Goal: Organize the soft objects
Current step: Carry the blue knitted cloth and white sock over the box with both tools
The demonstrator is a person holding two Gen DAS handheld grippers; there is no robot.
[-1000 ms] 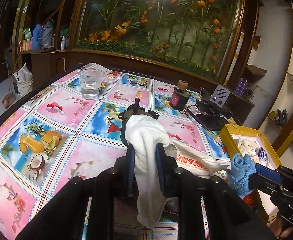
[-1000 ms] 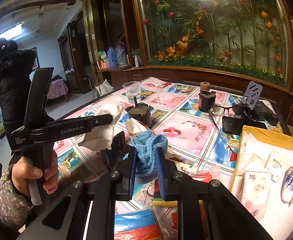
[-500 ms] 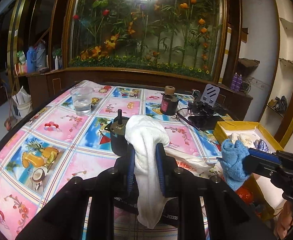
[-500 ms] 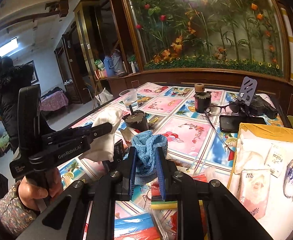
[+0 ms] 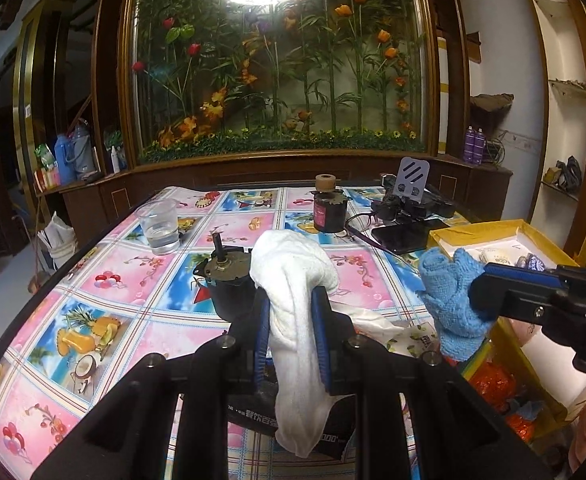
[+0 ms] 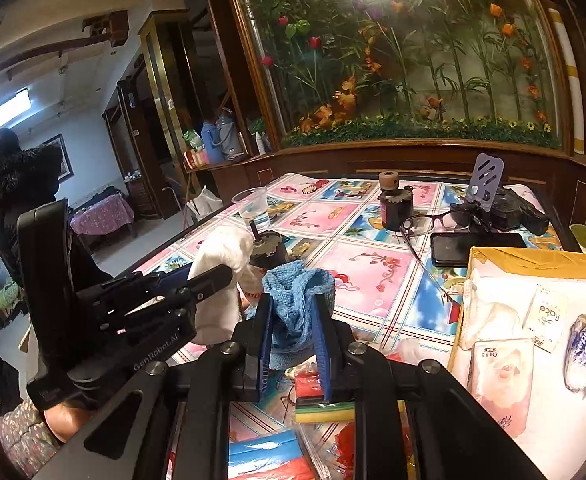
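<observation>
My left gripper (image 5: 291,332) has its jaws pinching a white terry cloth (image 5: 293,280), which droops long and limp below them. My right gripper (image 6: 293,344) has its jaws clamped on a blue knitted cloth (image 6: 297,296), bunched and nubbly. The move turns on the yellow cardboard box (image 6: 533,260): it lies at about two o'clock from my right jaws, close by, so I judge the right hand nearer. It already holds soft wrapped packets. The glossy, fruit-printed tabletop (image 5: 133,280) spreads beyond.
</observation>
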